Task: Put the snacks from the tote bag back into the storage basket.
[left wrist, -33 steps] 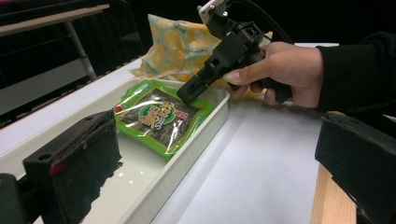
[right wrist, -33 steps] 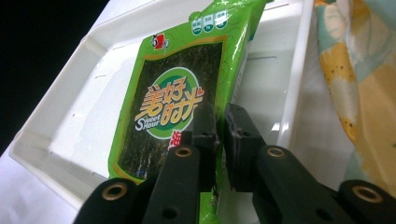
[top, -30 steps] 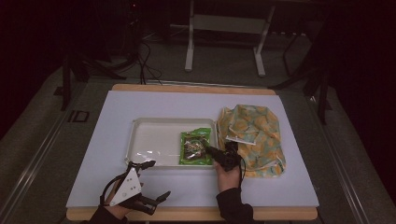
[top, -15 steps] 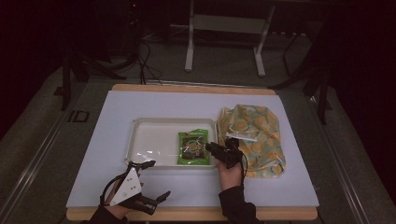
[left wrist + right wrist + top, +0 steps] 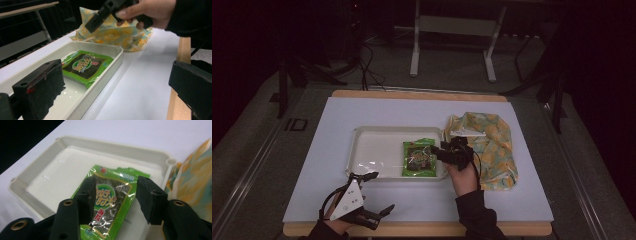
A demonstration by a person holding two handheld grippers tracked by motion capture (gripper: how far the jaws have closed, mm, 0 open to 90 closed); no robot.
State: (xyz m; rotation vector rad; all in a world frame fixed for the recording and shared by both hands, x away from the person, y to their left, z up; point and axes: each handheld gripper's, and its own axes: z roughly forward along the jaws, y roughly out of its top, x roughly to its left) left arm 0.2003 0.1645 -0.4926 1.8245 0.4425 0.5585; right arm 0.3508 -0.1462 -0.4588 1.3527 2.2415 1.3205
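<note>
Green seaweed packet (image 5: 419, 158) lies flat at the right end of the white tray (image 5: 372, 134) on the worktop, released; right hand-held gripper (image 5: 115, 195), jaws just opening and empty, hangs above it, so a careless withdrawal risks catching the film and dragging the packet out.

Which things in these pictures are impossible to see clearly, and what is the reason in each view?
- Green snack packet, right gripper view: its near end is hidden behind the right gripper, whose jaws have just been opening above it.
- Packet print, high view: too small to read.
- Patterned bag, left gripper view: the person's hand covers its top.
- White tray, left gripper view: the left gripper hides its near end.
</note>
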